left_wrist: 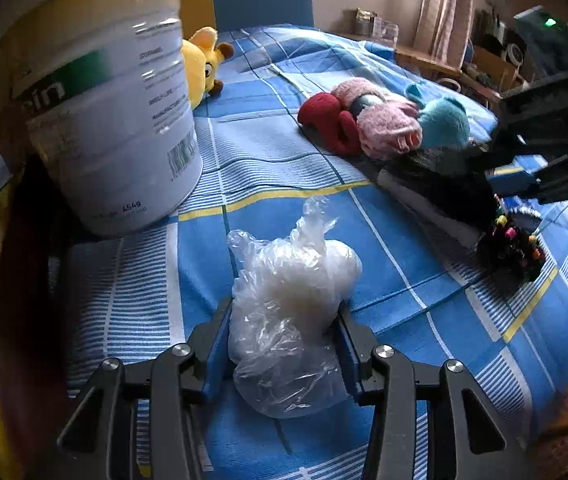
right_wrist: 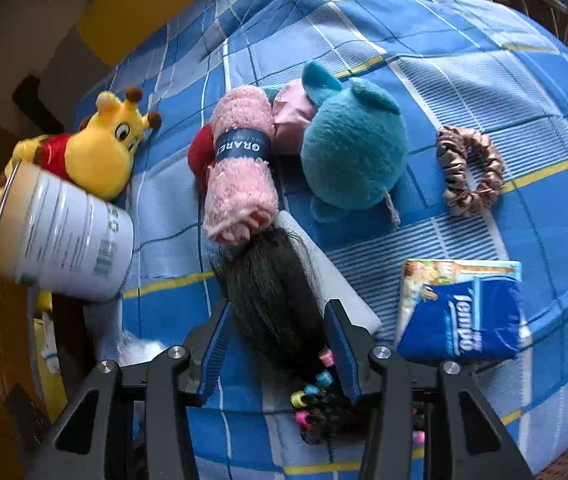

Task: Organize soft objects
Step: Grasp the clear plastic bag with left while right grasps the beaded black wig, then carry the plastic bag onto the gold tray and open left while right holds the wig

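A: Left gripper (left_wrist: 284,332)?
B: Fingers partly open, pressed on a crinkled clear plastic bag (left_wrist: 287,304) of white fluff, lower centre, above the blue checked bedspread (left_wrist: 403,248).
A: Right gripper (right_wrist: 280,332)?
B: Partly open around a black hair bundle (right_wrist: 272,292) with coloured beads; whether the pads press on it I cannot tell.
A: Beyond?
B: Fuzzy pink roll (right_wrist: 240,176), round teal plush (right_wrist: 351,152), satin scrunchie (right_wrist: 469,170), tissue pack (right_wrist: 459,316), smooth tin (right_wrist: 64,236) at left.

Both wrist views near, angled down over blue checked bedspread (left_wrist: 284,184); share can (left_wrist: 116,120), plush toys.
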Motion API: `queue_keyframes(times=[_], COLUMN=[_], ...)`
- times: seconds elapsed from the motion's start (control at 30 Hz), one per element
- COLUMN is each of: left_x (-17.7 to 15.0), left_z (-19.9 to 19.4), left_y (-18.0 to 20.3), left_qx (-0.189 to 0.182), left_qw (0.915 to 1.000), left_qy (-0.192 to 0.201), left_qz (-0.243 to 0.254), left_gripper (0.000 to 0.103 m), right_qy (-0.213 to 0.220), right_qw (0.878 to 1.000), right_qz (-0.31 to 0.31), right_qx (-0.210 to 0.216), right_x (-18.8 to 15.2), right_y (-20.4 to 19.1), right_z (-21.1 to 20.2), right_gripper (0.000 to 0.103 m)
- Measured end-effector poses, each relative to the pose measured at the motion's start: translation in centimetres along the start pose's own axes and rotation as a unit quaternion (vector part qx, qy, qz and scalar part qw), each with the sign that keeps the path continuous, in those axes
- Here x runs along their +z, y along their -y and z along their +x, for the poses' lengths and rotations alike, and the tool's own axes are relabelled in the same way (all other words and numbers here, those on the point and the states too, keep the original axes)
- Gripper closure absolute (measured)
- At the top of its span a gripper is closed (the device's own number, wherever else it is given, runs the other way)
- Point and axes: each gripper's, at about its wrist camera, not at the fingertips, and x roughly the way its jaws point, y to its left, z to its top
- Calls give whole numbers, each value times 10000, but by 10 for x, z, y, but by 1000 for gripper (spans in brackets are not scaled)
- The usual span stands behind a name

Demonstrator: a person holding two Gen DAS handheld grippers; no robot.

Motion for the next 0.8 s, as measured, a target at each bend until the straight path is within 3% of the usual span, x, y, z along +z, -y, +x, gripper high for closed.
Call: queue_keyframes(times=[0.2,0.3,0.5,0.57,0.8], left_x=[-6,-5,-7,-7,-9], left_z=[-2,-3,-4,-5,-5], left_y=[0,-1,-3,-4,-4], left_qx=[46,10,-65,-93,-75], left_qw=[9997,9997,9995,9994,9993], left_qy=[212,231,299,320,363], left_qz=[-74,-79,-44,-51,-11], left_gripper=[54,54,54,54,54], right_qy=[-212,-490,-730,-849,-835], right_qw=[9957,9911,9742,9691,9724], right_qz=[-735,-983,-1493,-1543,-1726], right_qx=[-531,-747,-1528,-1724,-1331], right_x=[-15,-22,-30,-30,-45], right_y=[-7,-11,-26,-29,-48], right_z=[-13,-4,21,31,44], right_gripper=[54,48,48,64,67])
